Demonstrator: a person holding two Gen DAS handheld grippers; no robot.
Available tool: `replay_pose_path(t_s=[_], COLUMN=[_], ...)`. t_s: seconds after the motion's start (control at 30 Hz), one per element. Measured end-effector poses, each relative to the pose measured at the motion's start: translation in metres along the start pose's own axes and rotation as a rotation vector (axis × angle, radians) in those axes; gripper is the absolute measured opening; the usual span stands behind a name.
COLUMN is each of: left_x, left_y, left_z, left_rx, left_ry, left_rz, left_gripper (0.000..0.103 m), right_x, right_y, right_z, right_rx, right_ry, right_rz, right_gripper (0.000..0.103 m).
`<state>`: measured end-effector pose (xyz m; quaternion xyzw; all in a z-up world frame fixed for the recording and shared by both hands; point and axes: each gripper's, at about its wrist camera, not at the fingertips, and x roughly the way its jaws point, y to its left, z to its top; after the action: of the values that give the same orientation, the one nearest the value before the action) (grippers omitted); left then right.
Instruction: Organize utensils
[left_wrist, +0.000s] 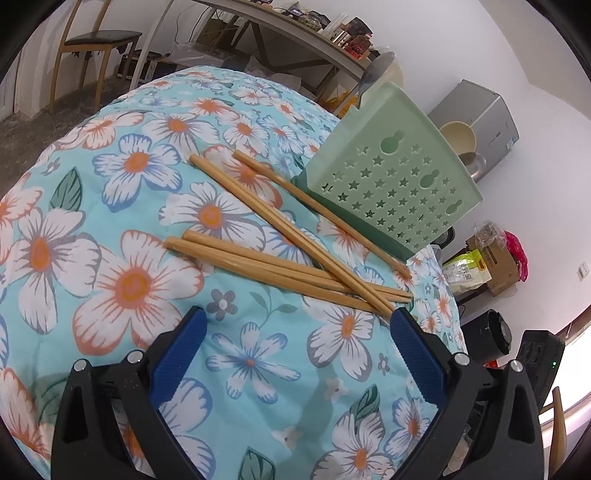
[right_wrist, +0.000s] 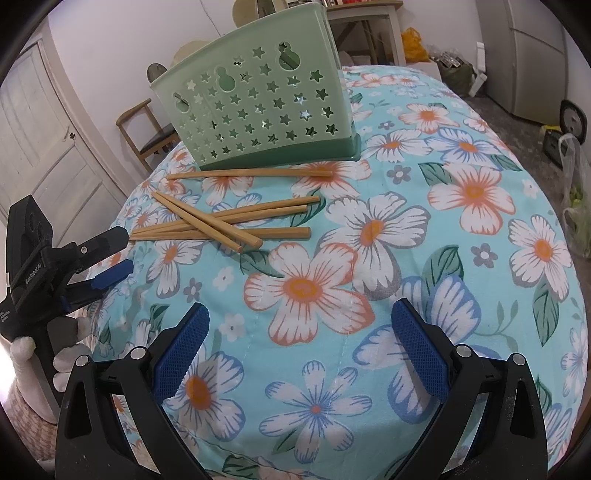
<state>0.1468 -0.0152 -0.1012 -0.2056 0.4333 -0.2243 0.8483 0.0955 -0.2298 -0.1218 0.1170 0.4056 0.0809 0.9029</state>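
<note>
Several wooden chopsticks (left_wrist: 280, 258) lie crossed on the floral tablecloth (left_wrist: 122, 229), beside a pale green utensil holder (left_wrist: 391, 170) with star holes; a spoon (left_wrist: 373, 74) stands in it. My left gripper (left_wrist: 297, 325) is open and empty, just short of the chopstick tips. In the right wrist view the chopsticks (right_wrist: 221, 225) lie in front of the holder (right_wrist: 258, 107). My right gripper (right_wrist: 299, 325) is open and empty over the cloth, nearer than the chopsticks. The left gripper (right_wrist: 114, 254) shows there at the left, its jaws apart by the thin ends.
The table edge curves away on all sides. Chairs (left_wrist: 92, 48) (right_wrist: 147, 129), a long shelf with jars (left_wrist: 332, 33), a grey appliance (left_wrist: 480, 122), boxes and bags (left_wrist: 491, 258) and a door (right_wrist: 44, 140) stand around the room.
</note>
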Motion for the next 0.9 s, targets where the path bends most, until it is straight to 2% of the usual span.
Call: replay_pose_path(t_s=[0.9], left_x=[0.0019], left_y=[0.0003], left_z=[0.0016], left_rx=[-0.009], left_ry=[0.013], left_rz=[0.001], left_gripper=[0.097], right_x=[-0.0004], right_y=[-0.0042], right_z=[0.0015], right_rx=[0.029], right_ry=[0.007], right_rz=[0.025], right_gripper=[0.095])
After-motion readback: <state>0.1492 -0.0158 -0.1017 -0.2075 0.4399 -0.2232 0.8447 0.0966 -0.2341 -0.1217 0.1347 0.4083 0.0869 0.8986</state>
